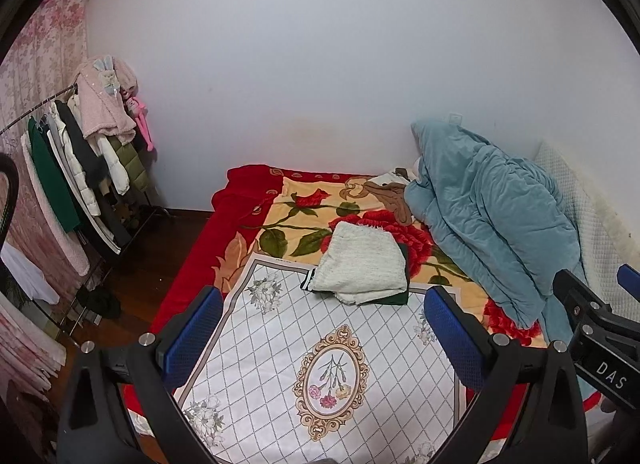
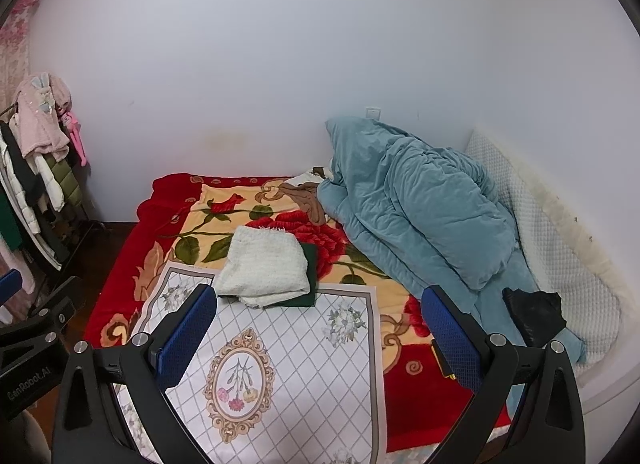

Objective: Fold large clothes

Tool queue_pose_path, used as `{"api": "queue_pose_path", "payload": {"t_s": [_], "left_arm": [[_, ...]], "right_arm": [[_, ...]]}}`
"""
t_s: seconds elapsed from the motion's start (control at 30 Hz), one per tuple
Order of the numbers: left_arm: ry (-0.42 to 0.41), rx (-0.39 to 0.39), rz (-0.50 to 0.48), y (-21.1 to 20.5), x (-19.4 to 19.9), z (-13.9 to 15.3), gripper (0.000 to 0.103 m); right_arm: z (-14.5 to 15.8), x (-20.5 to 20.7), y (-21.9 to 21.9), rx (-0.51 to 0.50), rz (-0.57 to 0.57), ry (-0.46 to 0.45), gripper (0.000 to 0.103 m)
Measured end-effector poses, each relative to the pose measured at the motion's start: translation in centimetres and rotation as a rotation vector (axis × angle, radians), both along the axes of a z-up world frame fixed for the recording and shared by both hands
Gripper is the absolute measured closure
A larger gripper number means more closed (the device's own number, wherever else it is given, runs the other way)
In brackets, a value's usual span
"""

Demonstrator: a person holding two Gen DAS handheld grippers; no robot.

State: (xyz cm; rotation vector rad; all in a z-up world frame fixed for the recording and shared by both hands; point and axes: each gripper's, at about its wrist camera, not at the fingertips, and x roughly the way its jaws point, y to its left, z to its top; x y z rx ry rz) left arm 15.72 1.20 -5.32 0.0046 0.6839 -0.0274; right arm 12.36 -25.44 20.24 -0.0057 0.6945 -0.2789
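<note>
A folded white knit garment lies on a folded dark green garment at the far edge of a white floral mat on the bed. The same stack shows in the right wrist view, on the green garment and the mat. My left gripper is open and empty, held above the mat, short of the stack. My right gripper is open and empty, also above the mat. The right gripper's body shows at the right edge of the left wrist view.
A red rose blanket covers the bed. A bunched teal duvet lies on the right, with a black item beside it and a brown garment behind. A clothes rack stands at the left over wooden floor.
</note>
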Motion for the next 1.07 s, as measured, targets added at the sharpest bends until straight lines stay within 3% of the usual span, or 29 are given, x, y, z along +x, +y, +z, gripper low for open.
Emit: {"api": "queue_pose_path", "payload": {"t_s": [1.07], "left_arm": [[-0.026, 0.001, 0.021, -0.3, -1.3, 1.8, 0.000]], "right_arm": [[0.8, 0.3, -0.4, 0.012, 0.036, -0.008, 0.000]]}}
